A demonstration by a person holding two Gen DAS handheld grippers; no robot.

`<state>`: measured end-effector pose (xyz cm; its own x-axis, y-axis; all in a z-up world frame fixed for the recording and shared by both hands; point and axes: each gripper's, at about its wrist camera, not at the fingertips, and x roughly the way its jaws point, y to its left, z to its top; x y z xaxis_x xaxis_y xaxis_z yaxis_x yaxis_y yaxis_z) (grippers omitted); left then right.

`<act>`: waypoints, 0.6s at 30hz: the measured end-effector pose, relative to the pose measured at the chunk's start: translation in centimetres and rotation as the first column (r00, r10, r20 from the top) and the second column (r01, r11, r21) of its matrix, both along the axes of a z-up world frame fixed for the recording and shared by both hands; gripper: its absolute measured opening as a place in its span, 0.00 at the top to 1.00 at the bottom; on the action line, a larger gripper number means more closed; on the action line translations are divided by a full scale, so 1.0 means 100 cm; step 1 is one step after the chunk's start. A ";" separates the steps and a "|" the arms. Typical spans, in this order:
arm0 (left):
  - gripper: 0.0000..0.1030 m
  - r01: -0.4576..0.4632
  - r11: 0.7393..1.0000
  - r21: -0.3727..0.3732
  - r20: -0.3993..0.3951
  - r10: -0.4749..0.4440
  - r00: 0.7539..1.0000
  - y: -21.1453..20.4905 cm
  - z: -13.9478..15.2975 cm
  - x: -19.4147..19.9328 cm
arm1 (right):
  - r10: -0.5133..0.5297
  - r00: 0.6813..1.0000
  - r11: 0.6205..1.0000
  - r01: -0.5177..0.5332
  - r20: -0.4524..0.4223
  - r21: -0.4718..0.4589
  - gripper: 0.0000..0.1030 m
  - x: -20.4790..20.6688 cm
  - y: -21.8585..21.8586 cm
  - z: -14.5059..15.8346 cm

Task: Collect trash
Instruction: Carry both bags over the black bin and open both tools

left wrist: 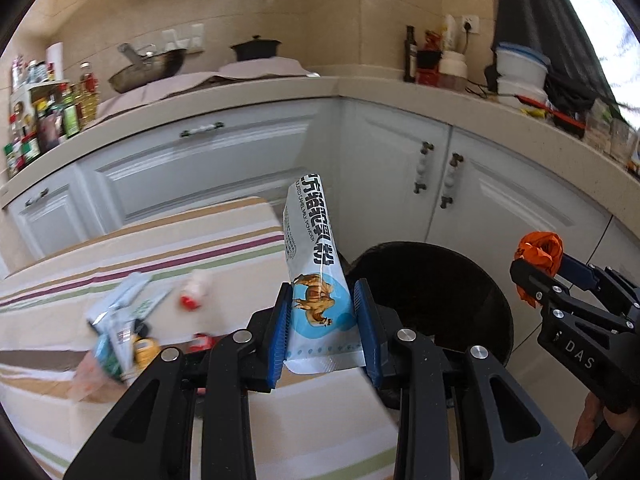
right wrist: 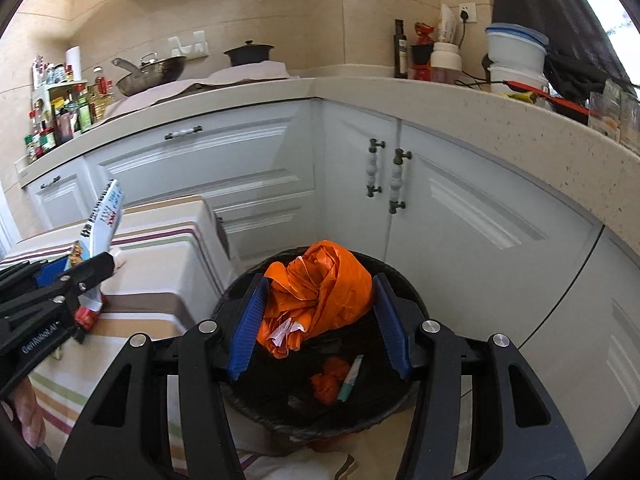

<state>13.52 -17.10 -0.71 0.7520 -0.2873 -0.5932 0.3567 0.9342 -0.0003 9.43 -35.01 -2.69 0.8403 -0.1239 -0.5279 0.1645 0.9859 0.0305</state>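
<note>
Right wrist view: bin already holds scraps; right gripper jaws clamp an orange bag above it. Left gripper jaws pinch a milk-powder packet beside the bin. More wrappers remain on the striped surface.

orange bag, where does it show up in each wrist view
Left wrist view: the orange bag is at the far right edge, pinched in the right gripper.
Right wrist view: it sits at centre, crumpled between the blue pads, above the bin.
Shared landmark: the black trash bin beside the striped table.
</note>
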 end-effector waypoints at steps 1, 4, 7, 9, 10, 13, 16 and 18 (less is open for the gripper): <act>0.69 0.006 1.000 0.006 -0.007 -0.006 1.000 -0.006 -0.003 0.004 | -0.004 1.000 1.000 0.004 -0.002 0.002 0.49 0.003 -0.004 -0.002; 0.69 0.023 0.999 0.024 -0.021 -0.023 1.000 -0.022 -0.009 0.014 | -0.010 1.000 1.000 0.010 -0.005 0.007 0.49 0.009 -0.012 -0.006; 0.68 0.041 0.998 0.039 -0.025 -0.040 0.999 -0.036 -0.015 0.023 | -0.020 1.000 1.000 0.020 -0.007 0.008 0.48 0.018 -0.021 -0.011; 0.63 0.050 0.997 0.065 -0.024 -0.049 0.999 -0.046 -0.019 0.029 | -0.029 1.000 1.000 0.029 -0.011 0.012 0.43 0.025 -0.025 -0.014; 0.57 0.048 0.996 0.079 -0.024 -0.047 0.999 -0.049 -0.021 0.032 | -0.033 0.999 0.999 0.034 -0.013 0.015 0.42 0.028 -0.027 -0.015; 0.45 0.040 0.997 0.069 -0.031 -0.038 0.999 -0.051 -0.024 0.037 | -0.048 0.999 0.999 0.048 -0.012 0.023 0.41 0.032 -0.033 -0.016; 0.41 0.038 0.997 0.066 -0.033 -0.036 0.999 -0.052 -0.026 0.039 | -0.056 0.998 0.998 0.056 -0.012 0.020 0.39 0.034 -0.035 -0.017; 0.41 0.036 0.997 0.069 -0.035 -0.034 0.999 -0.050 -0.026 0.038 | -0.059 0.998 0.998 0.059 -0.016 0.018 0.39 0.034 -0.036 -0.018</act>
